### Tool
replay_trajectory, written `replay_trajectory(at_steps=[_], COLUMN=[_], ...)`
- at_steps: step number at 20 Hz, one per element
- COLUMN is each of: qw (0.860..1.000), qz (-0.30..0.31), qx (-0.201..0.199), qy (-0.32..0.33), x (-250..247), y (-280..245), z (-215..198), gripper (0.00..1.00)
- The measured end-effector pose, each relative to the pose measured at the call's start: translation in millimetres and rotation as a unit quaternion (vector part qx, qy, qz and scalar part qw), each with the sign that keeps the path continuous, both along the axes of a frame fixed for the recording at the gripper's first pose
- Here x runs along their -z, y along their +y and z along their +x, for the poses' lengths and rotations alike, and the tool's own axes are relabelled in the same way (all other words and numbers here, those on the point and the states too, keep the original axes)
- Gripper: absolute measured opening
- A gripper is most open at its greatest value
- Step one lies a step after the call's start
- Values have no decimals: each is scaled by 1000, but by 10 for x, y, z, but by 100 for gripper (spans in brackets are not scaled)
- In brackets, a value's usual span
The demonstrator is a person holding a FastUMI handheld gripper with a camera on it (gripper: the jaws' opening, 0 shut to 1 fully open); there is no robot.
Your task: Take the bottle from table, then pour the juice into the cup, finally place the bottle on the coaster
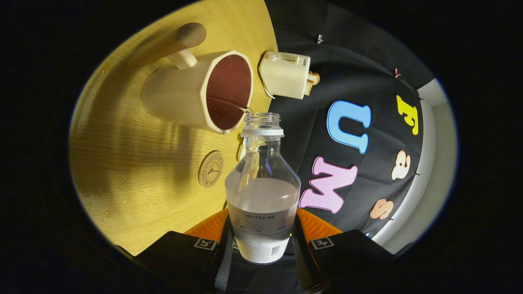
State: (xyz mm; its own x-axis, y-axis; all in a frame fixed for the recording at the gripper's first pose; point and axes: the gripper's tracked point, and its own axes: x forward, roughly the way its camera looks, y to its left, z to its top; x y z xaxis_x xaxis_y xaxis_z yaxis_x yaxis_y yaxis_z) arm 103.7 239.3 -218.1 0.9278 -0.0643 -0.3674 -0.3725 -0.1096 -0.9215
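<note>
My gripper (261, 245) is shut on a clear plastic bottle (262, 192), both fingers pressing its lower body between them. The bottle has no cap and holds a pale, milky liquid to about half its height. I hold it tipped toward the table, its open mouth (262, 119) right at the rim of a cream cup (200, 92) with a round-knobbed handle and a dark reddish inside. A thin stream runs from the mouth into the cup. A round wooden coaster (211, 168) lies on the table beside the bottle, nearer me than the cup.
The round wooden table (130, 163) carries a small cream toaster (286, 74) with bread slices in it, just beyond the cup near the table's edge. The black booth cloth hangs past that edge.
</note>
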Motion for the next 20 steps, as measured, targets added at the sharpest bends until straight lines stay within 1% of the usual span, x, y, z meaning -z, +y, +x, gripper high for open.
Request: replay_trajectory(at_steps=[4, 10, 20], qw=[1000, 1000, 999], qz=[-1, -11, -23], qx=[-1, -17, -30], qy=[-1, -4, -6], x=[-18, -54, -65], y=[6, 40, 78], z=[11, 23, 40], gripper=[67, 68, 68])
